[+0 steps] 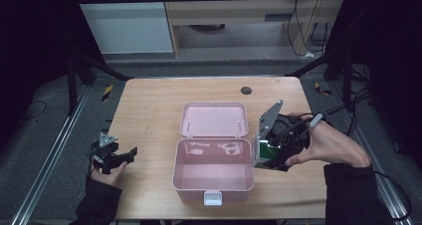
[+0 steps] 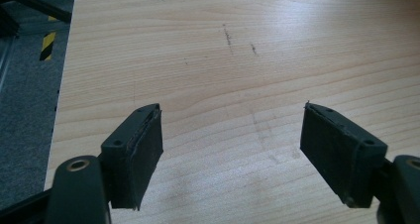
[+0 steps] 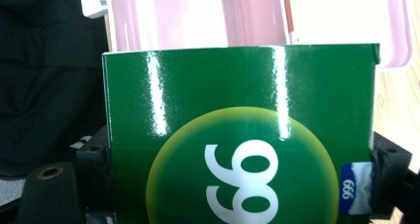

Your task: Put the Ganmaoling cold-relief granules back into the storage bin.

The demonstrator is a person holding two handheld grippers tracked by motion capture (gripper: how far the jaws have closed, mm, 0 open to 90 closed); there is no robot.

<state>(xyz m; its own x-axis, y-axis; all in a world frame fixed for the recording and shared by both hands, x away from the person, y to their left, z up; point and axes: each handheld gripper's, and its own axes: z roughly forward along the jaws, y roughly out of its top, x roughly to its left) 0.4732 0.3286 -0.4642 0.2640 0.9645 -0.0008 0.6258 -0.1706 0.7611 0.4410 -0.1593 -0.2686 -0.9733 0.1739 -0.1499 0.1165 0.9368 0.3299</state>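
From the high view, a pink plastic box sits open near the front middle of the wooden table, its hinged lid laid back flat behind it and a white latch on its front wall. The inside of the box looks bare. The right gripper, held in the person's right hand, sits just beside the box's right wall and carries a green carton whose white end faces the box; a grey three-cornered plate stands tilted on top of the gripper. The left gripper rests low at the table's front left, well apart from the box, with the left hand beneath it. A small dark round spot lies on the table near the far edge.

In the left gripper view, the left gripper has its two black padded jaws spread wide apart, with only bare wood grain and a few faint scuff marks between them. The table's edge and grey floor with a yellow-and-black striped strip show at the far left.

In the right gripper view, the right gripper has its jaws pressed against both sides of the glossy green carton, which bears a yellow-green circle with white "999" figures and a small blue label at one edge. Beyond the carton's top edge is the pink box.
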